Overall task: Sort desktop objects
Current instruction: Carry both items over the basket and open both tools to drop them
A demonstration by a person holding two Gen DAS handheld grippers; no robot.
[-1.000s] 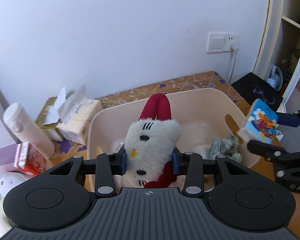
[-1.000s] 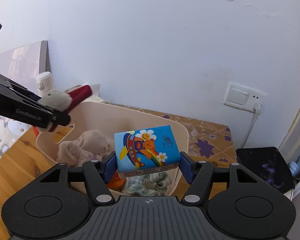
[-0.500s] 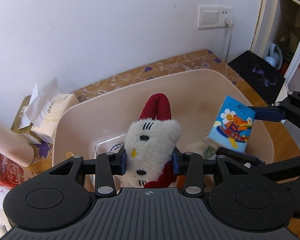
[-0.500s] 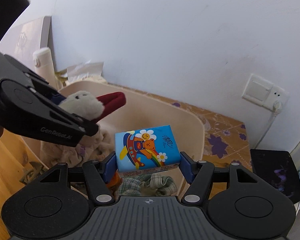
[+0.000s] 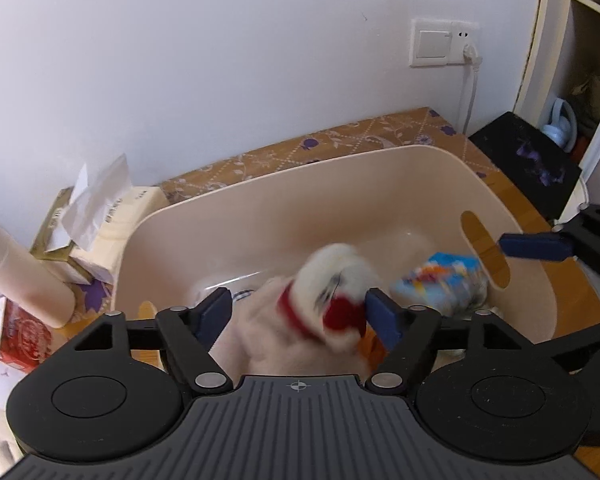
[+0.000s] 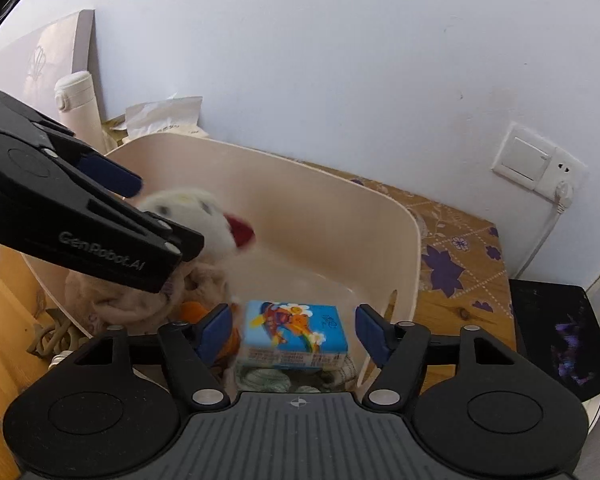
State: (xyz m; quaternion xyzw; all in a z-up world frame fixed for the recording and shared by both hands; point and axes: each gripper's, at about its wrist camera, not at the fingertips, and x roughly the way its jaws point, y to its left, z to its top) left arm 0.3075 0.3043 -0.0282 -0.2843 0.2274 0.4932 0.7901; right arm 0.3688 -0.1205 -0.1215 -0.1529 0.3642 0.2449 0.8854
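Over the beige plastic bin (image 5: 380, 184), both tongs, left (image 5: 300, 314) and right (image 6: 296, 330), are opening, dropping a white plush toy (image 5: 332, 292) and blue tissue pack (image 6: 296, 330); desk clutter remains.

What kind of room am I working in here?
Most likely a bedroom or home study: a wooden desk against a white wall with a switch and socket, open shelves alongside, and a beige bin of soft toys and clothes.
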